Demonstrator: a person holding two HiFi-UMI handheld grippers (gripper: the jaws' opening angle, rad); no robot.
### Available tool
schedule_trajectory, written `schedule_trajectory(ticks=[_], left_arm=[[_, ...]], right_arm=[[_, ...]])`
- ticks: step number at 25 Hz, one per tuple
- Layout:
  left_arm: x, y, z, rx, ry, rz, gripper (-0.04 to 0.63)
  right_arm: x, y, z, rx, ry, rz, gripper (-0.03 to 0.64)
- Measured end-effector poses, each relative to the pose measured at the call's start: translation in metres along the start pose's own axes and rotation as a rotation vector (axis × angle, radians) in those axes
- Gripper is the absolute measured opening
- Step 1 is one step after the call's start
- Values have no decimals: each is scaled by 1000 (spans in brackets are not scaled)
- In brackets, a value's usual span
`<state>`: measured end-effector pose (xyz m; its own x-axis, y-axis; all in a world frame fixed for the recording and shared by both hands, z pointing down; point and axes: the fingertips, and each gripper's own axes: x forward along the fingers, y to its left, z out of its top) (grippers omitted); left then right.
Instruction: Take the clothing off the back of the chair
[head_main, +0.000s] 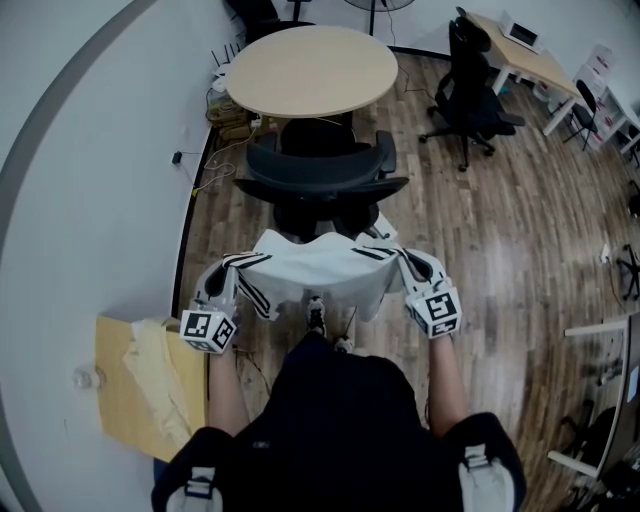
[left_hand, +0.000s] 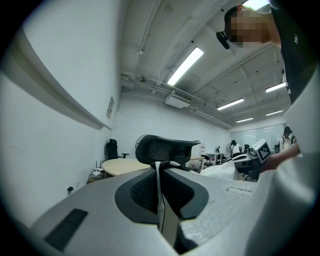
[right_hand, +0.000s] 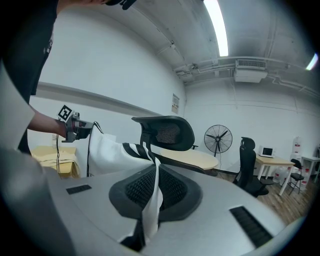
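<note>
A white garment with black stripes (head_main: 320, 272) hangs stretched between my two grippers, just in front of the black office chair (head_main: 322, 178) and clear of its back. My left gripper (head_main: 232, 270) is shut on the garment's left end, where a fold of cloth (left_hand: 161, 200) is pinched between the jaws. At the right end my right gripper (head_main: 406, 264) is shut on white fabric (right_hand: 151, 200). The chair's headrest (left_hand: 165, 149) (right_hand: 167, 132) stands beyond both grippers. From the right gripper view the garment (right_hand: 110, 152) runs across to the left gripper (right_hand: 72, 127).
A round wooden table (head_main: 312, 68) stands behind the chair, by the wall. A second black chair (head_main: 470, 92) and a desk (head_main: 525, 55) are at the far right. A cardboard box (head_main: 125, 390) with pale cloth sits at my left. Cables (head_main: 212, 165) lie along the wall.
</note>
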<state>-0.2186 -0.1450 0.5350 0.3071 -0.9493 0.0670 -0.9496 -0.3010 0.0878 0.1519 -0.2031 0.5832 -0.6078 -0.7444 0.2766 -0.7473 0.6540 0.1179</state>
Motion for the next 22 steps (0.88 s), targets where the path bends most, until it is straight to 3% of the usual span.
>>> schedule_trajectory(ticks=[22], left_arm=[[6,-10,-4,4,6,-31,11]], right_arm=[[-9,-14,-1,-26,22,-18,2]])
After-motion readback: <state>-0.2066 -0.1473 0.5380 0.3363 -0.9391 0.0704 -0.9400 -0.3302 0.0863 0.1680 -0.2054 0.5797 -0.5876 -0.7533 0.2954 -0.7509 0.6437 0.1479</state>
